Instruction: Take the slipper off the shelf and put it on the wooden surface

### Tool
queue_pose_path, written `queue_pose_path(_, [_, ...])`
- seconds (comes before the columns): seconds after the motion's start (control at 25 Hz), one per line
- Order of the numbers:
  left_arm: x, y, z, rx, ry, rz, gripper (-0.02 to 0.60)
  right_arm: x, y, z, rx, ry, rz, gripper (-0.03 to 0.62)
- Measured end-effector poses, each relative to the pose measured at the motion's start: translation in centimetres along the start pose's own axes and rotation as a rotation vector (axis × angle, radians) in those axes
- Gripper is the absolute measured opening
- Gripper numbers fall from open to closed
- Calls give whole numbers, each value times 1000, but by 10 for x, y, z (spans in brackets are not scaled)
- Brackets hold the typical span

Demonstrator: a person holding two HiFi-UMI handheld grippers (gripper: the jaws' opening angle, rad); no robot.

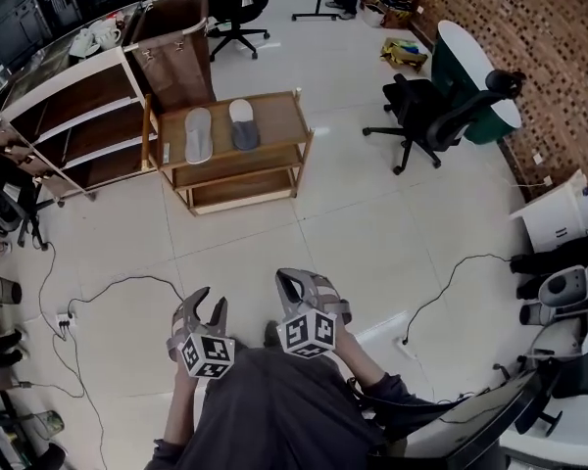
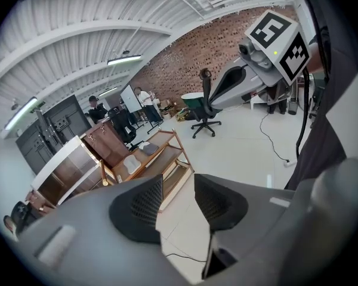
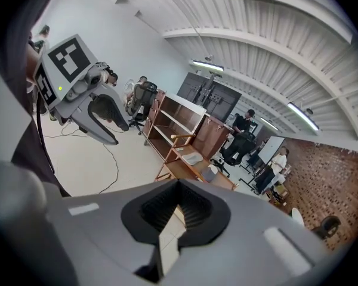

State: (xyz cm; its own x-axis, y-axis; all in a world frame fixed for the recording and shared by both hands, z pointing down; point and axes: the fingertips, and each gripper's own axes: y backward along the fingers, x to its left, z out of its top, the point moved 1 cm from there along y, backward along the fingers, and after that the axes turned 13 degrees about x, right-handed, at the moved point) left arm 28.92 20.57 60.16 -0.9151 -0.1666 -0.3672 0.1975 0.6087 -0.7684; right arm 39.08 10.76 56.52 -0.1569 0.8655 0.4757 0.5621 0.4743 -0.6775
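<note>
Two slippers lie side by side on the top board of a low wooden shelf [image 1: 279, 116]: a light grey slipper [image 1: 198, 135] and a dark grey slipper [image 1: 243, 125]. Both also show in the left gripper view, light slipper [image 2: 131, 164] and dark slipper [image 2: 149, 149], and in the right gripper view, light slipper [image 3: 193, 158] and dark slipper [image 3: 212, 170]. My left gripper [image 1: 208, 307] is held low over the floor, far from the shelf, open with nothing between its pads [image 2: 144, 204]. Beside it my right gripper [image 1: 292, 284] is shut and holds nothing.
A taller white-framed shelf unit [image 1: 73, 116] and a brown cabinet [image 1: 176, 42] stand left of the low shelf. Black office chairs [image 1: 431, 116] are at the right by a brick wall. Cables [image 1: 108, 287] trail over the tiled floor. People stand far back.
</note>
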Motion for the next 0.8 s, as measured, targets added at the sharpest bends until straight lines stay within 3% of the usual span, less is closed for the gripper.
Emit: queue_pose_path(0.8, [1,55,-56,-24,-25,-4,184,70,29,32,3,23,-2,2])
